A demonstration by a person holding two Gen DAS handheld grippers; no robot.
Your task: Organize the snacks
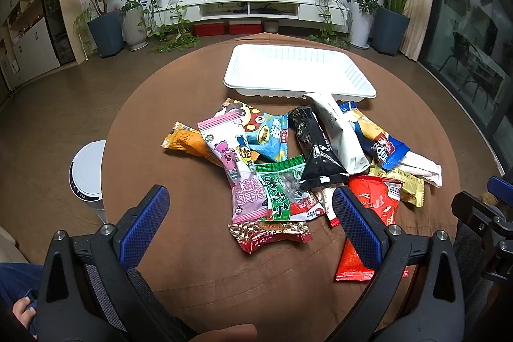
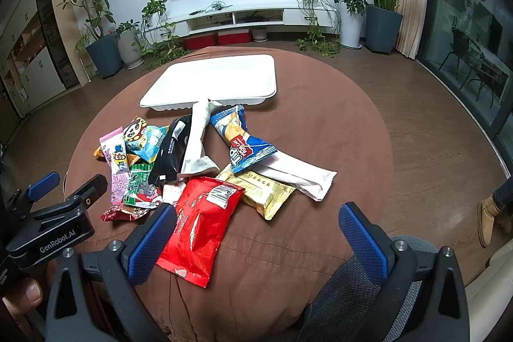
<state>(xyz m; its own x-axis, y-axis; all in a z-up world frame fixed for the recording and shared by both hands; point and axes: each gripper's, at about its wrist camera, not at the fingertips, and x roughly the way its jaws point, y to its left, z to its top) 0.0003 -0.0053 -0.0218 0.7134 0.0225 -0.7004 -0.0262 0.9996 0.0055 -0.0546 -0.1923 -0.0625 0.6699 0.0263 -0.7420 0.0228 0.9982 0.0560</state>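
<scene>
A pile of snack packets lies on the brown round table (image 1: 198, 271). It includes a pink packet (image 1: 237, 169), a green packet (image 1: 279, 191), a black packet (image 1: 315, 154), a white packet (image 1: 341, 133), a blue Tipo packet (image 1: 381, 143) and a red packet (image 2: 200, 229). An empty white tray (image 1: 298, 69) stands behind the pile and also shows in the right wrist view (image 2: 218, 82). My left gripper (image 1: 253, 226) is open and empty at the pile's near edge. My right gripper (image 2: 256, 239) is open and empty, its left finger beside the red packet.
A gold packet (image 2: 266, 194) and a long white packet (image 2: 298, 173) lie right of the pile. A white round appliance (image 1: 88, 175) stands on the floor left of the table. Potted plants, a TV cabinet and glass doors surround the room.
</scene>
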